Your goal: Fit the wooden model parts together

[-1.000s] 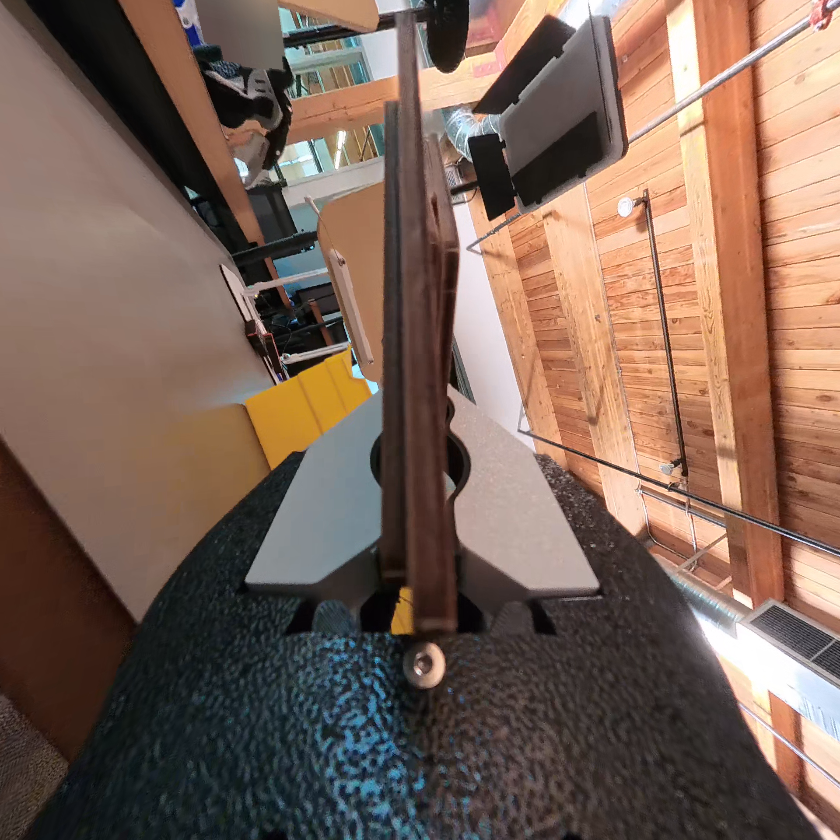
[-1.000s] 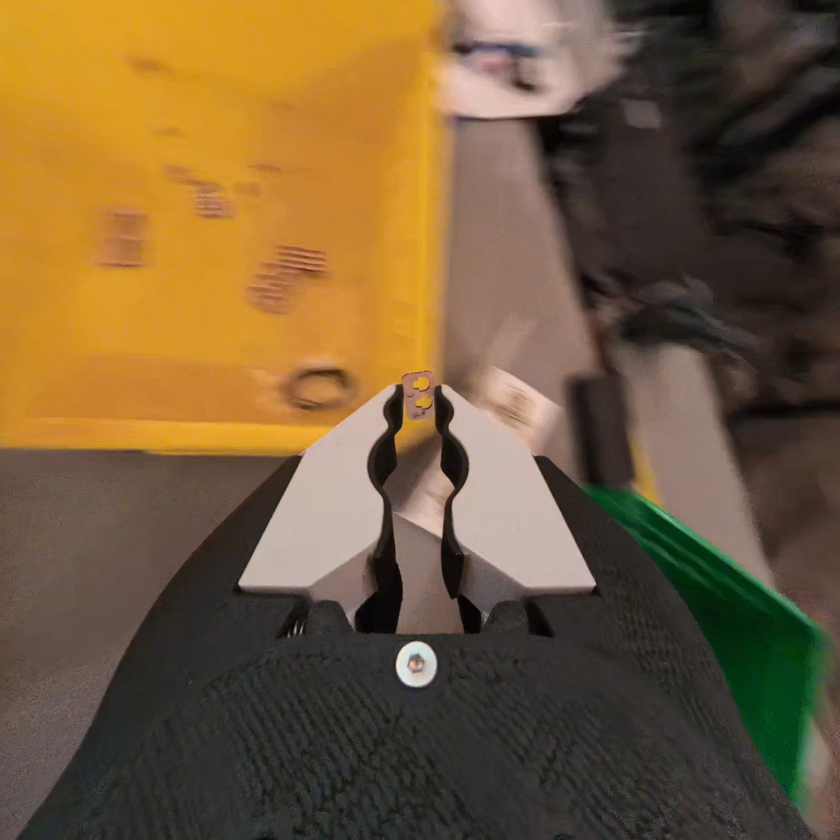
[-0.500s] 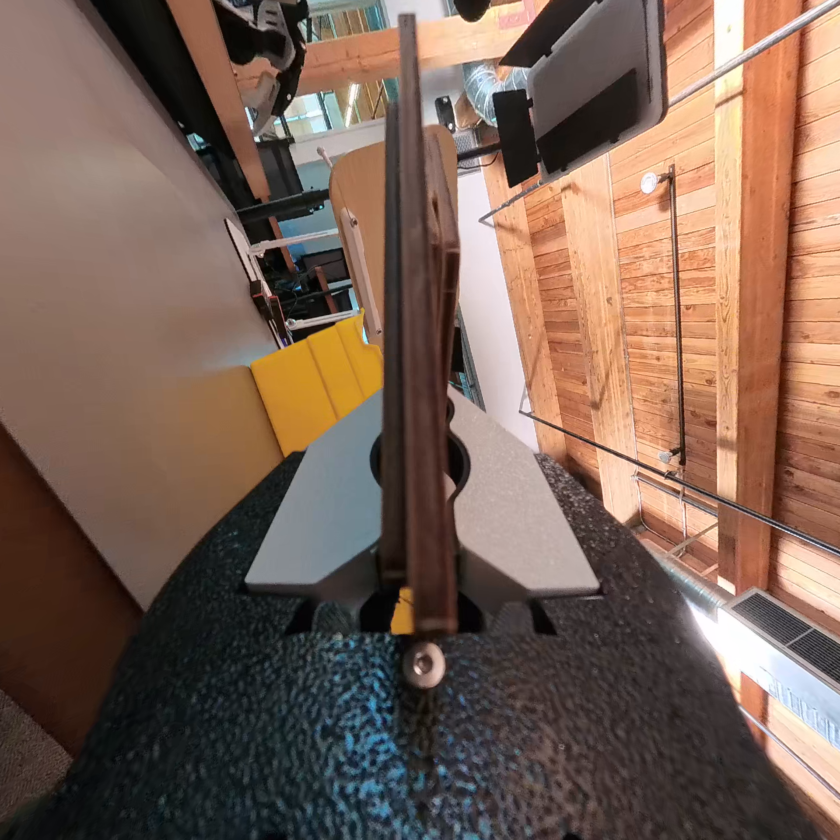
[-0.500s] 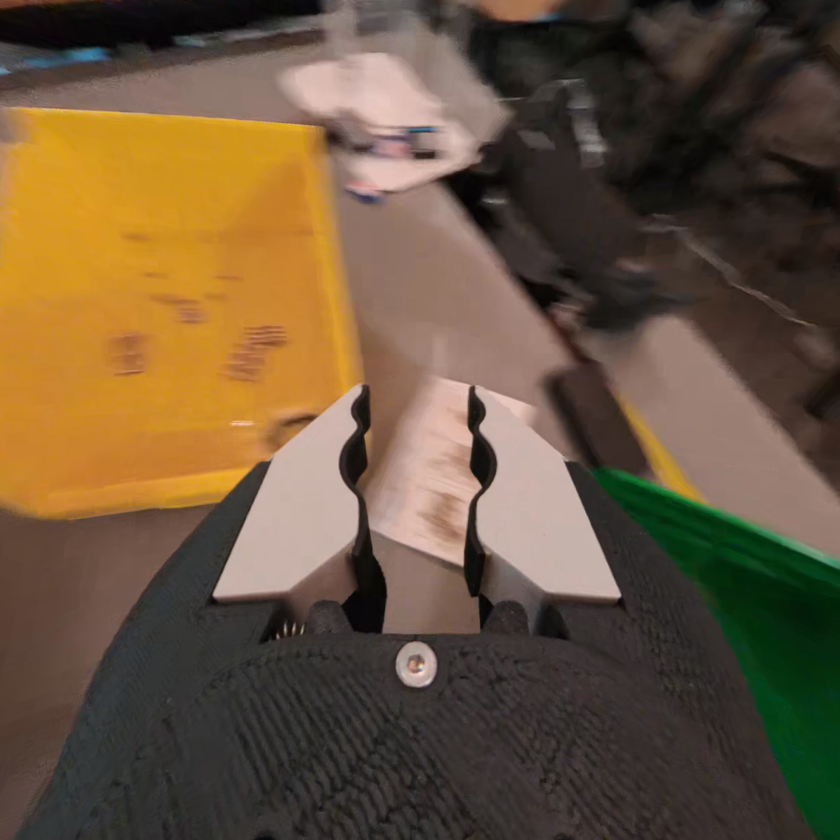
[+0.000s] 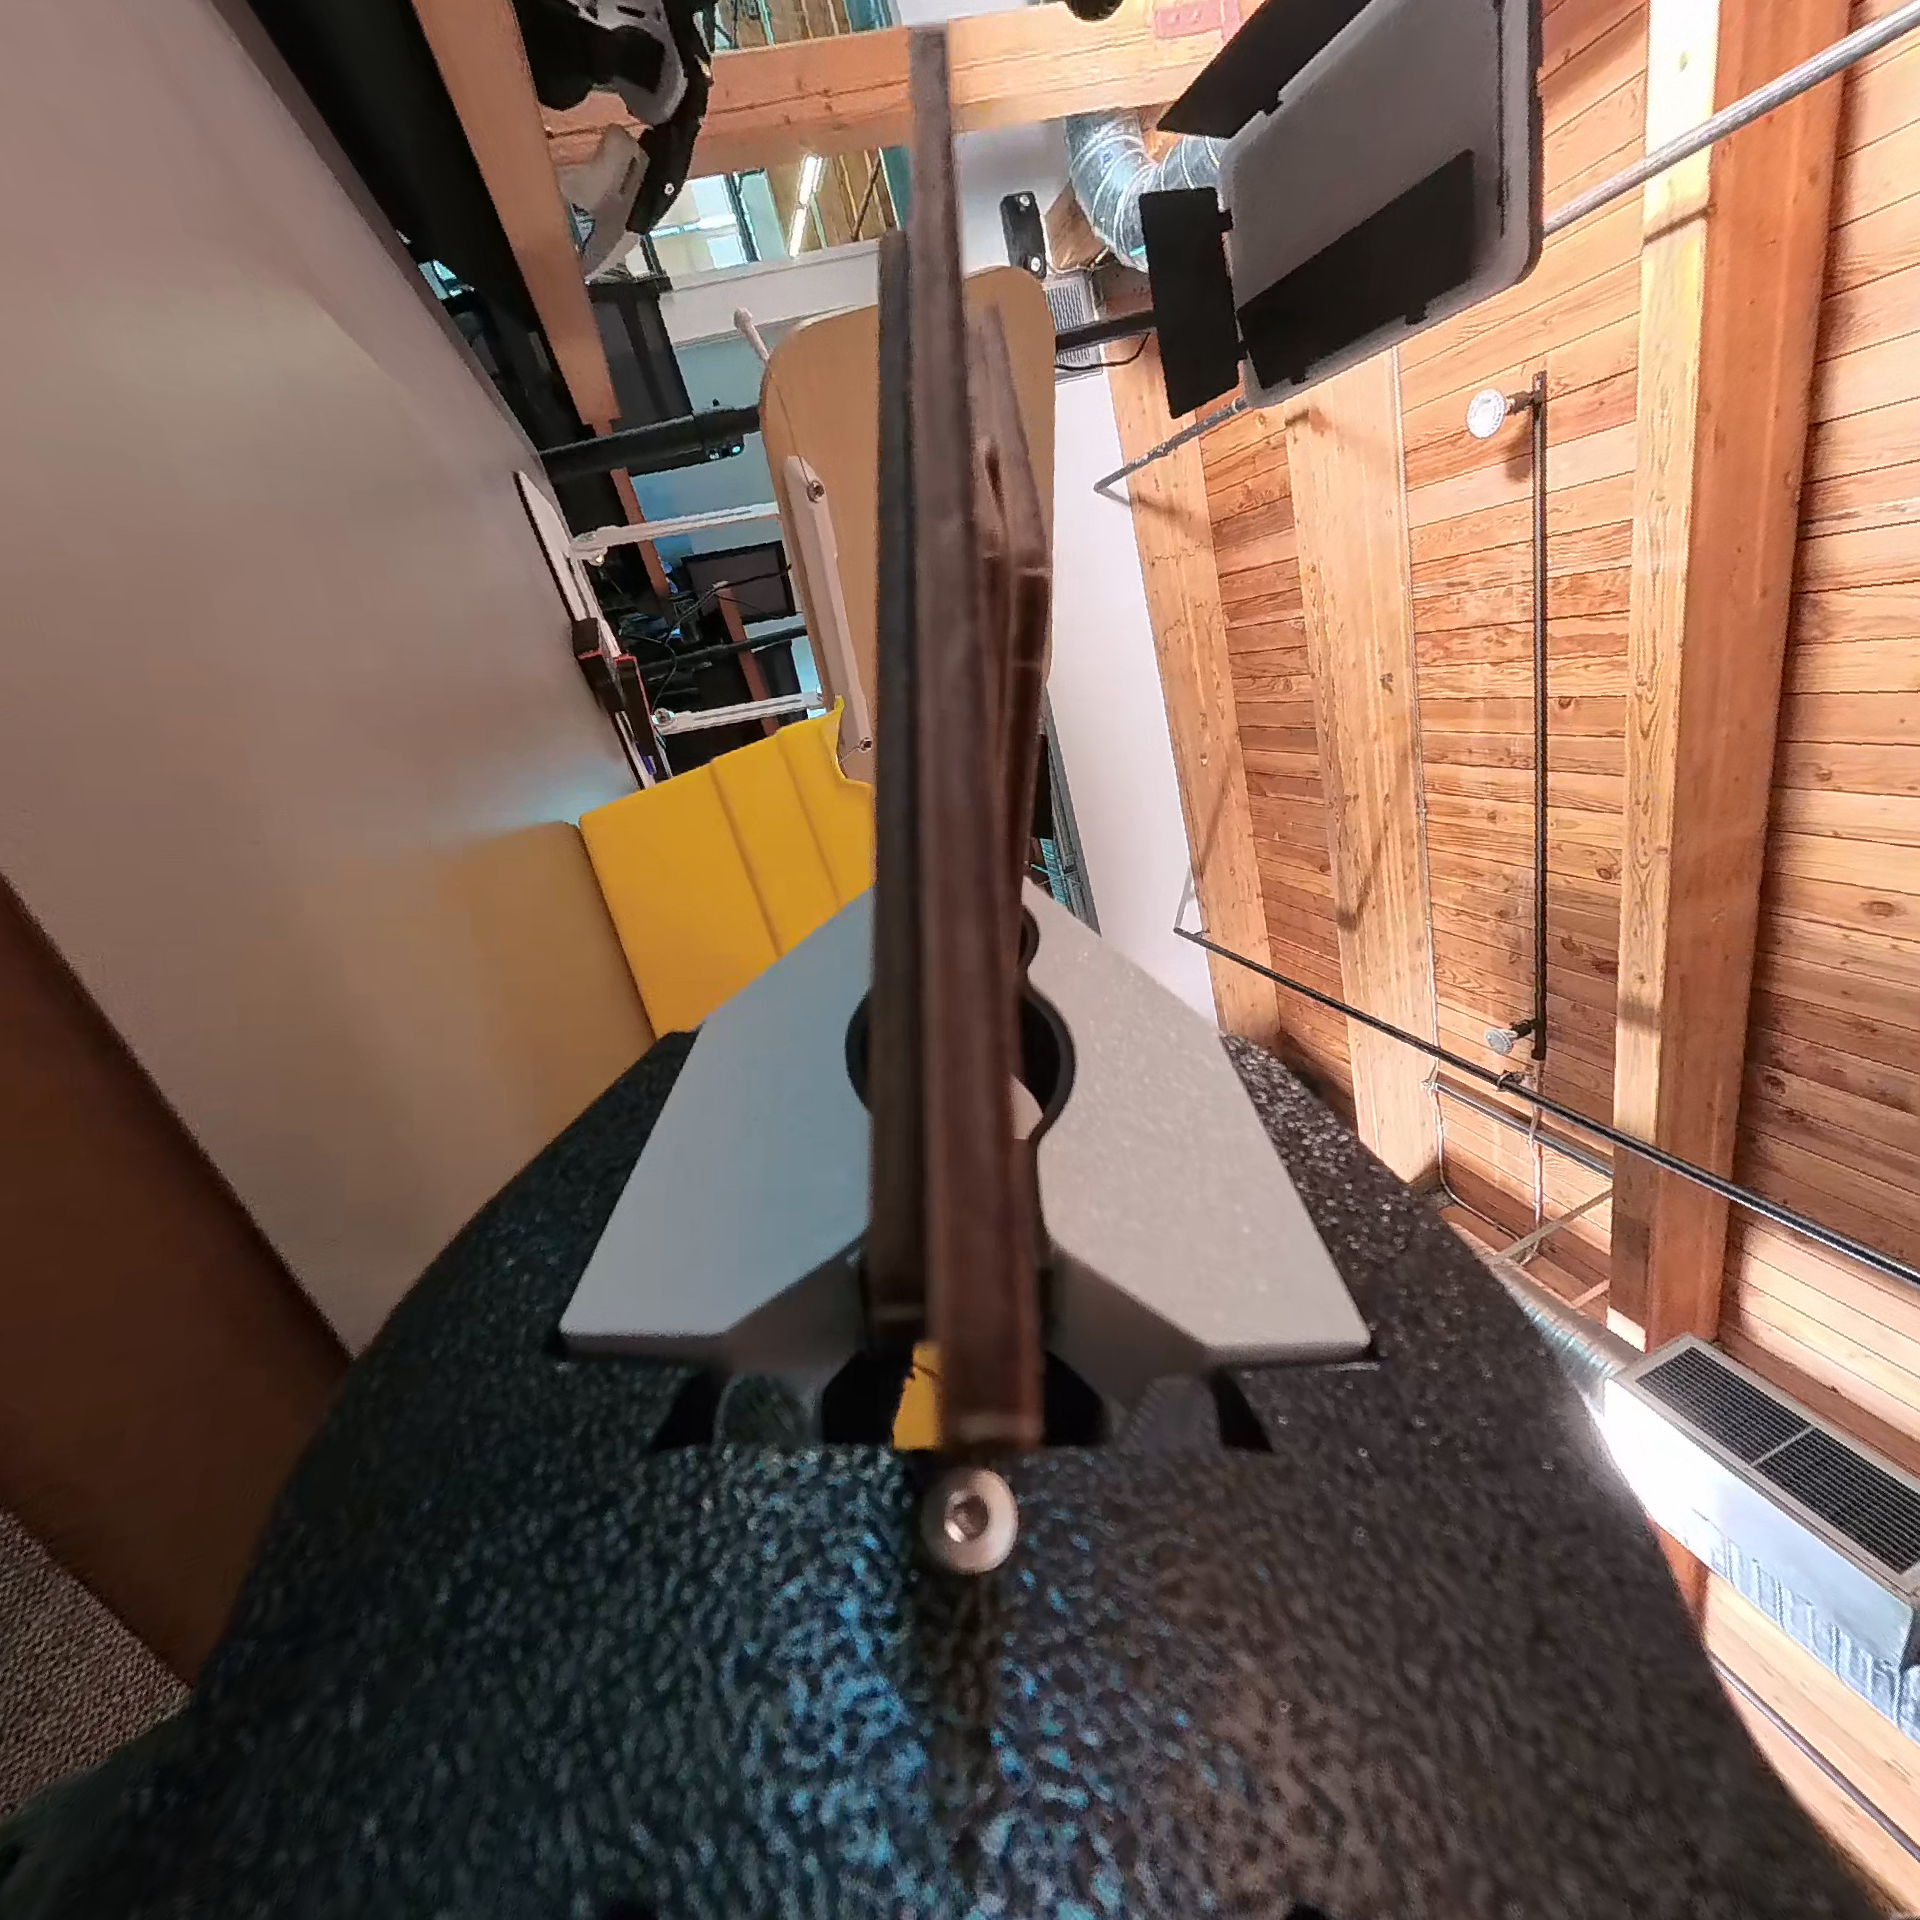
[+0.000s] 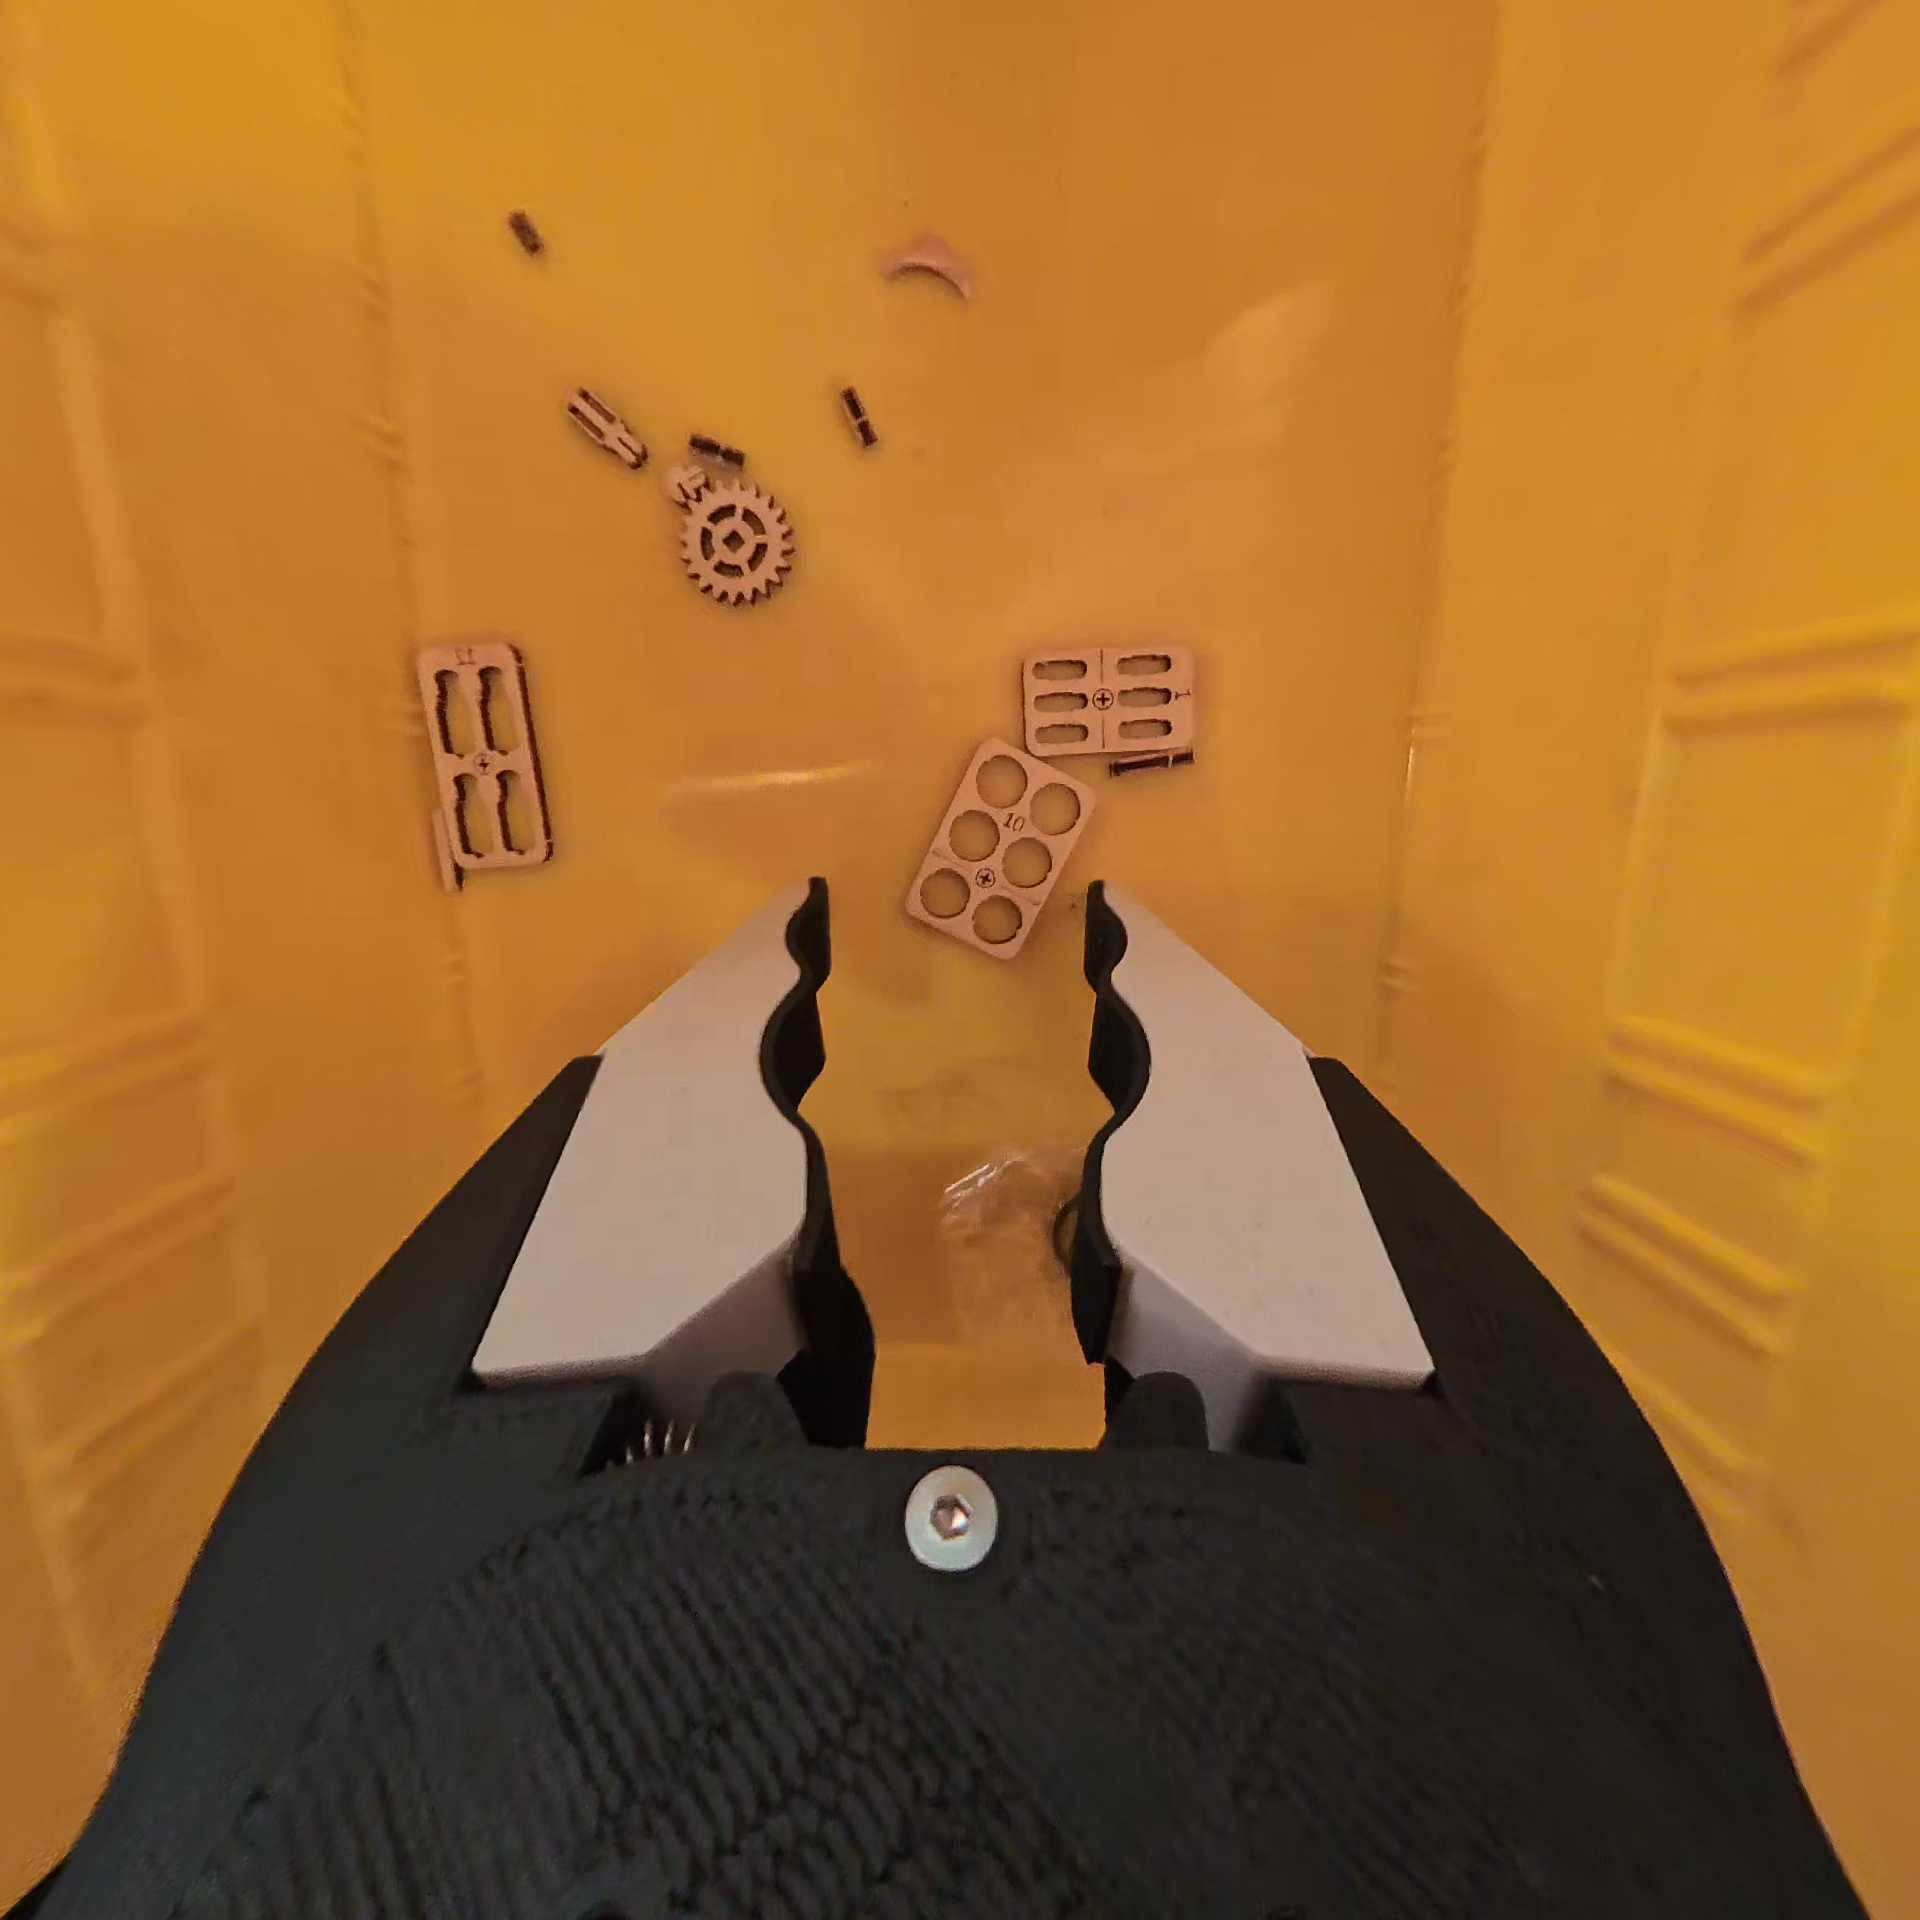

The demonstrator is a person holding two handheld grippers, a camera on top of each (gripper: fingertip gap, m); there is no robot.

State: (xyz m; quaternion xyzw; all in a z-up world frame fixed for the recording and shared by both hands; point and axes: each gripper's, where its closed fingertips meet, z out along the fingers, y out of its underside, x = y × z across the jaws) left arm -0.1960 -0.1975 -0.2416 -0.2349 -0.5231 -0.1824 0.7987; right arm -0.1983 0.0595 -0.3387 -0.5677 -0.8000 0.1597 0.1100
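My left gripper (image 5: 951,914) is shut on a stack of thin dark wooden model boards (image 5: 951,623), seen edge-on and pointing up and away. My right gripper (image 6: 954,904) is open and empty, pointing down into a yellow bin (image 6: 208,727). On the bin floor lie loose wooden parts: a gear (image 6: 737,543), a six-hole plate (image 6: 1001,844) just beyond the fingertips, a slotted plate (image 6: 1108,699), a long-slot plate (image 6: 483,753) at left, and several small pieces (image 6: 606,427) farther off.
A crumpled clear bag (image 6: 992,1205) lies on the bin floor between my right fingers. The bin walls rise close on both sides. In the left wrist view a yellow bin (image 5: 717,883), a pale table surface (image 5: 260,675) and a wooden plank wall (image 5: 1558,727) show. The grippers' ends are close to 30 cm from one another. My left tips are about 20 cm from the gear (image 6: 737,543), my right tips only 6 cm. About 7 cm separates my right fingertips from the long-slot plate (image 6: 483,753).
My right gripper let go of a tiny wooden piece, opened wide and swung from the table into the yellow bin. My left gripper keeps its hold and has tilted slightly.
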